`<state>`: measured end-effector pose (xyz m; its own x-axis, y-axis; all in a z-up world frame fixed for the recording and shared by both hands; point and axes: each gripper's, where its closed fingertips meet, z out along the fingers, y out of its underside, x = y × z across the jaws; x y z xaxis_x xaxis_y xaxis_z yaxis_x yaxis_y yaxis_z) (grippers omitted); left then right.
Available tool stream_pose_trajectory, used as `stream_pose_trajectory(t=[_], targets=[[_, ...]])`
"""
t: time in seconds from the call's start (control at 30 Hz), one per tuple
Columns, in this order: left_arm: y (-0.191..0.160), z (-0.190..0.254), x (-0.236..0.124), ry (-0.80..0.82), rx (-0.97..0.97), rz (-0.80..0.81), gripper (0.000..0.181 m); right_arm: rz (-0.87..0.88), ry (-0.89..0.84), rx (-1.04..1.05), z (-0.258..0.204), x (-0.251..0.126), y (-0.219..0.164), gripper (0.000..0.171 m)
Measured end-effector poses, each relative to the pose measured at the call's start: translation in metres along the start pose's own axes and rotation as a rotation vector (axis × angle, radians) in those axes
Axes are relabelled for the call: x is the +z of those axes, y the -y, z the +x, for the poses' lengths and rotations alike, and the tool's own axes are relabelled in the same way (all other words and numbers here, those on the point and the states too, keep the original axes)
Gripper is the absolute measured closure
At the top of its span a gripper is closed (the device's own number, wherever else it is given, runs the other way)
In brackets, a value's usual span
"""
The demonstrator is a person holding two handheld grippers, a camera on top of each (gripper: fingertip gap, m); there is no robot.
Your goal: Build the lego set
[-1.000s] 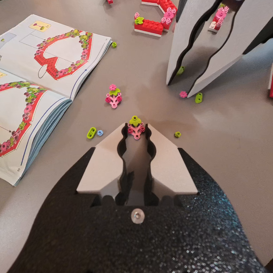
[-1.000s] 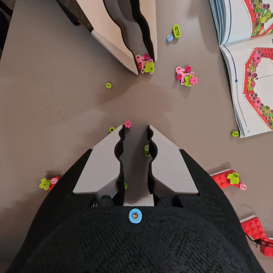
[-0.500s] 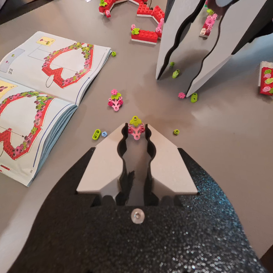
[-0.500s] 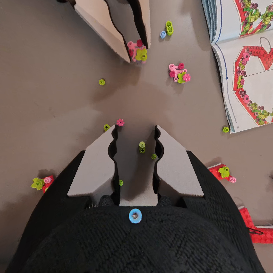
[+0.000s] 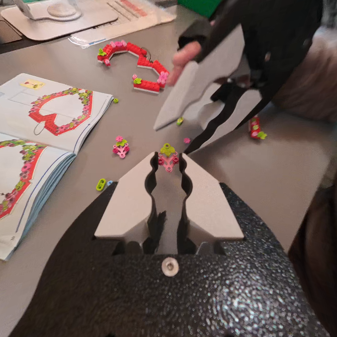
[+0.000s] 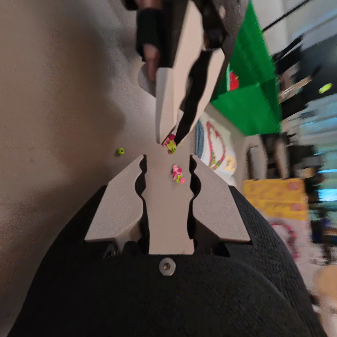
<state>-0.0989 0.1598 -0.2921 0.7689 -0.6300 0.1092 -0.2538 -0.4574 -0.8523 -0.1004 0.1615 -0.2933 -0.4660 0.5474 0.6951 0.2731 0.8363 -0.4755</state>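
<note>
L gripper (image 5: 168,155) clamps a pink flower cluster (image 5: 168,160) w/ a lime leaf on top, pinched at the tips just above the grey table (image 5: 255,182); its stem end points back toward the camera, at 6 o'clock. R gripper (image 6: 166,156), fingers apart and empty, tilts in from 1 o'clock in the left wrist view, one tip nearly touching the L's. A loose pink flower (image 5: 186,140) lies at approx. 1 o'clock from the cluster, right beside the R's tip, so the R looks nearer for that pick. A second cluster (image 5: 120,147) sits at 9 o'clock; booklet (image 5: 54,113) beyond. Right wrist view is blurred.
</note>
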Motion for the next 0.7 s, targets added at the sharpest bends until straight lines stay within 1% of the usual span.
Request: stream_pose_trajectory(t=[0.07, 0.13, 0.17, 0.3, 0.37, 0.47, 0.5, 0.53, 0.57, 0.63, 0.7], targets=[[0.004, 0.002, -0.004, -0.037, -0.054, 0.027, 0.161, 0.010, -0.097, -0.137, 0.005, 0.001, 0.008, 0.132], [0.006, 0.002, -0.007, -0.047, -0.076, 0.035, 0.161, 0.035, -0.174, -0.205, 0.010, 0.001, 0.016, 0.144], [0.007, 0.002, -0.008, -0.057, -0.084, 0.040, 0.161, 0.048, -0.205, -0.234, 0.011, 0.001, 0.019, 0.145], [0.015, 0.010, -0.013, -0.125, -0.126, 0.087, 0.161, 0.029, -0.280, -0.356, 0.013, 0.001, 0.022, 0.161], [0.016, 0.010, -0.015, -0.123, -0.118, 0.098, 0.160, 0.020, -0.308, -0.381, 0.016, 0.001, 0.022, 0.163], [0.022, 0.009, -0.017, -0.104, -0.080, 0.155, 0.160, 0.014, -0.351, -0.389, 0.021, -0.002, 0.023, 0.164], [0.026, 0.009, -0.018, -0.093, -0.055, 0.182, 0.152, 0.011, -0.362, -0.384, 0.023, -0.003, 0.023, 0.164], [0.028, 0.007, -0.019, -0.059, -0.015, 0.197, 0.135, 0.003, -0.369, -0.375, 0.025, -0.004, 0.022, 0.164], [0.028, 0.004, -0.019, -0.002, 0.054, 0.188, 0.126, -0.011, -0.371, -0.362, 0.027, -0.004, 0.019, 0.164], [0.026, -0.005, -0.020, 0.178, 0.308, 0.164, 0.121, -0.035, -0.379, -0.329, 0.032, -0.005, 0.015, 0.164], [0.027, -0.010, -0.021, 0.366, 0.590, 0.140, 0.123, -0.064, -0.369, -0.291, 0.034, -0.005, 0.011, 0.164]])
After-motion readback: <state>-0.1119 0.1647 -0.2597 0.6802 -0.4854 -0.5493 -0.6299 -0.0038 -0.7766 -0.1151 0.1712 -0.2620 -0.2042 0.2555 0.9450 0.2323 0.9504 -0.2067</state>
